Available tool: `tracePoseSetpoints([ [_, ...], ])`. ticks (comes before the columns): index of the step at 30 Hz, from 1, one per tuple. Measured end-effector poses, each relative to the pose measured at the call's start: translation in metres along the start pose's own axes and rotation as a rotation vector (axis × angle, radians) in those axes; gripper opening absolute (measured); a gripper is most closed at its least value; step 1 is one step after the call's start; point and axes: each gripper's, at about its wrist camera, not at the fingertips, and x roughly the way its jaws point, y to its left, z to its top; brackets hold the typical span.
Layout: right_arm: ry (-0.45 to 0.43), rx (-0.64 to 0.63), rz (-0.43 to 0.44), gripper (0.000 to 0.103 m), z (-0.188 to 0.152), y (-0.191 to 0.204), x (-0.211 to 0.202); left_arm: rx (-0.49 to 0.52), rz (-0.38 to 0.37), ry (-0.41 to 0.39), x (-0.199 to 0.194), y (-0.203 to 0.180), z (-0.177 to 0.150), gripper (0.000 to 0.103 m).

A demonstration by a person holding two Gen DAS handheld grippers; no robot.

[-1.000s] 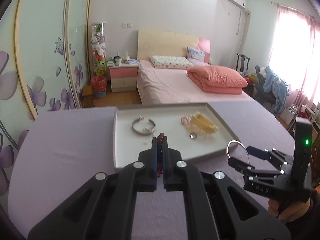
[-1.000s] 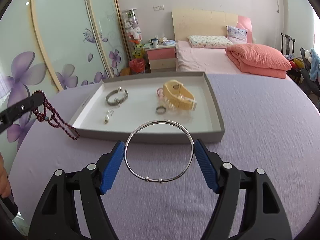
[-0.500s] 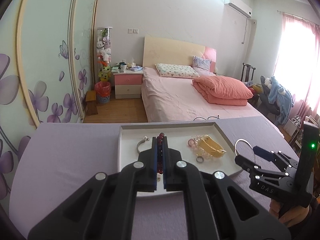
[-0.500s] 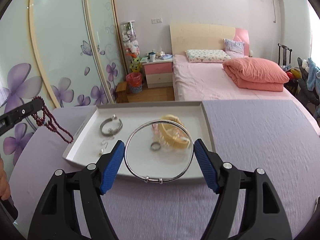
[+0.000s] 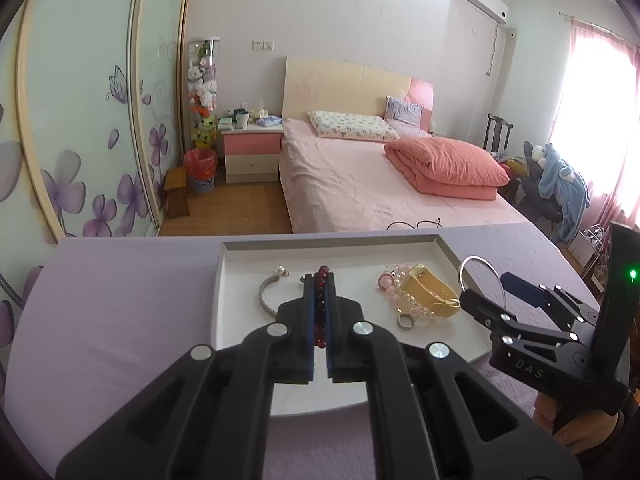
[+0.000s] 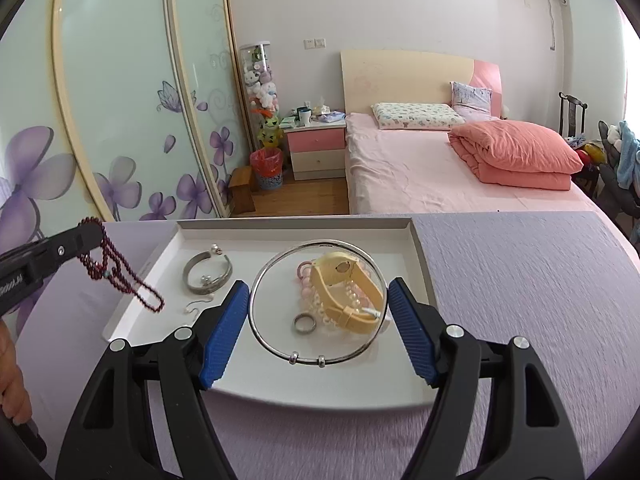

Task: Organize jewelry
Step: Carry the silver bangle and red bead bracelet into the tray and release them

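Note:
A white tray (image 6: 400, 390) with a grey rim lies on the purple table. My left gripper (image 5: 319, 280) is shut on a dark red bead necklace (image 6: 120, 276), which dangles over the tray's left edge. My right gripper (image 6: 318, 300) is shut on a thin silver bangle (image 6: 276, 350), held level above the tray between its blue pads (image 6: 222, 332); that bangle (image 5: 480, 264) also shows in the left wrist view. In the tray lie a silver cuff bracelet (image 6: 192, 276), a yellow watch (image 6: 344, 288), pink and clear bead bracelets (image 6: 304, 276), a ring (image 6: 305, 324) and a small earring (image 6: 196, 306).
The purple table (image 6: 520, 280) stretches right of the tray. Beyond it stand a pink bed (image 6: 440, 176), a nightstand (image 6: 316, 148) and a floral sliding wardrobe (image 6: 120, 120). A hand (image 6: 12, 384) holds the left gripper's handle at the left edge.
Both grippers have advanced from in front of the tray to above it, each keeping its piece. The necklace now hangs over the tray's left rim.

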Motion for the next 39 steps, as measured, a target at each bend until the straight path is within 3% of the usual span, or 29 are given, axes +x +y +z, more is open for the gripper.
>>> tracePoseSetpoints([
  [18,0.028,0.024,0.005,0.073,-0.003,-0.015,0.028,-0.020,0.001,0.081,0.049,0.011,-0.015,0.006],
  [23,0.030,0.018,0.004,0.073,-0.004,-0.012,0.028,-0.040,0.019,0.075,0.046,0.020,-0.016,0.028],
  [28,0.033,0.005,0.006,0.073,-0.005,-0.004,0.030,-0.056,0.033,0.056,0.038,0.027,-0.013,0.039],
  [39,0.047,-0.019,0.001,0.073,-0.009,0.011,0.040,-0.074,0.045,0.047,0.031,0.038,-0.017,0.048],
])
